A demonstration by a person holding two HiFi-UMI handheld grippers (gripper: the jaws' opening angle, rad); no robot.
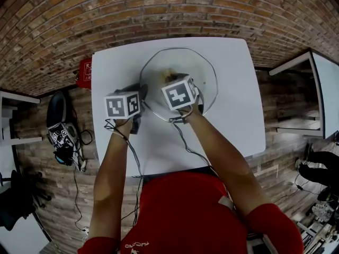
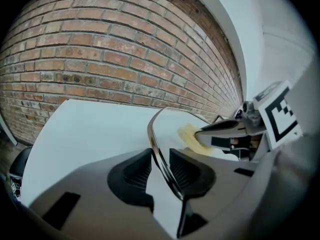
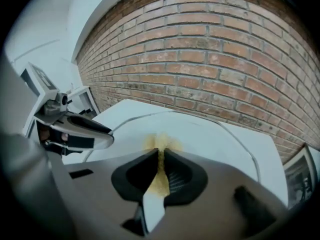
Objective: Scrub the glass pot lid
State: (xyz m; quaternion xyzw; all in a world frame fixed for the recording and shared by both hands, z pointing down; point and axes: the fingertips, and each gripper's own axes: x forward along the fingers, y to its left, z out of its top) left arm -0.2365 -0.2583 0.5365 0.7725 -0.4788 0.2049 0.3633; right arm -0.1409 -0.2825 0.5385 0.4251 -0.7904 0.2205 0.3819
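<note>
From the head view I see the white tabletop (image 1: 116, 67) set against a brick wall (image 1: 159, 9), with the glass pot lid (image 1: 207, 67) lying on its far half. Both arms reach out to the lid. The left claw (image 1: 140, 90) meets the lid's near-left edge, and the right claw (image 1: 170, 79) is over the glass just beside it, with a yellowish sponge (image 1: 169, 74) at its tip. The two marker cubes sit side by side, close together but apart. In the left gripper view, the lid's metal rim runs up between the two dark pads (image 2: 132, 176). The claw is closed on that rim, its jaws standing fairly wide around it. The glass rises tilted from the grip and curves away to the right (I cannot tell how much of the lid rests on the tabletop). The other claw's finger comes in from the right, and the sponge is pressed to the glass. In the right gripper view, the jaws are nearly together, clamped on the thin sponge. Its front edge bulges out past the tips against the lid's surface, well inside the rim.
</note>
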